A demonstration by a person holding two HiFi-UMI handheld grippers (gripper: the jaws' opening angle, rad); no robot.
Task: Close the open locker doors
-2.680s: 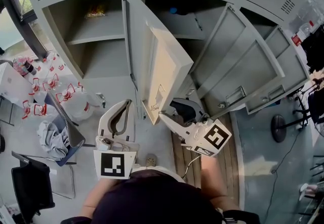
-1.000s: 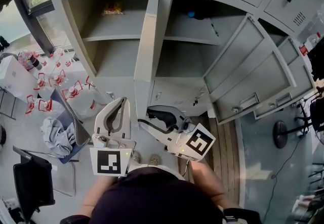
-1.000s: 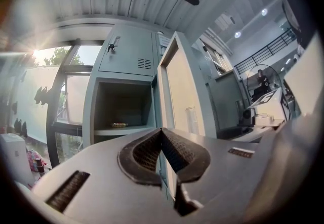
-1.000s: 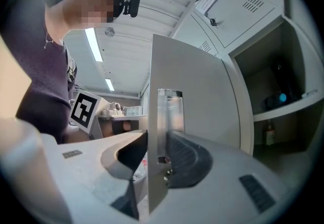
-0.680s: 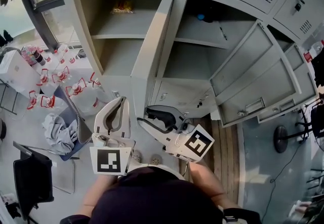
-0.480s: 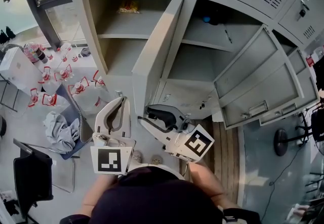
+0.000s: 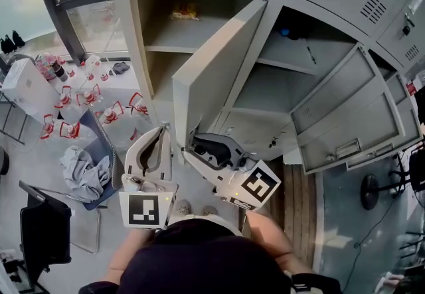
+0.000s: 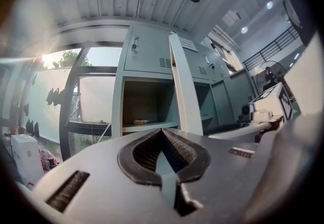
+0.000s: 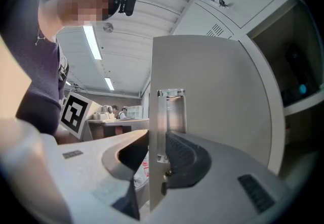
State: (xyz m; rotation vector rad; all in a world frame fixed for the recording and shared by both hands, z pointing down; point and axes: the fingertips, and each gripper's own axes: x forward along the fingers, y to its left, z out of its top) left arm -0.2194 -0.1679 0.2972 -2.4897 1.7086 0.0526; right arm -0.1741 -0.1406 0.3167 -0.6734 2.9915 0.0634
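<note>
Two claws show in the head view. My right claw [image 7: 192, 147] is at the free edge of the half-swung door [image 7: 212, 67], which slants across the left compartment [image 7: 159, 47]. My left claw [image 7: 161, 132] hangs just beside that edge, empty. As I judge it, the left claw sits near the door's path and could get pinched against the frame. A packet [image 7: 184, 12] lies deep on the shelf, clear of the swing. Further right, two more doors [image 7: 345, 110] stand open. Bottles [image 7: 99, 110] and a cloth [image 7: 78, 172] lie on the floor at left, out of the way.

Left gripper view: the claw [image 8: 162, 131] is closed on nothing, with the door's edge [image 8: 179, 86] upright ahead.

Right gripper view: the claw [image 9: 158, 142] has just been closing. The door's edge [image 9: 212, 91] stands between the pads, and both seem to bear on it. The hold is on thin sheet by the latch plate [image 9: 172, 109]. A jerk could slip it off and let the door swing back.
</note>
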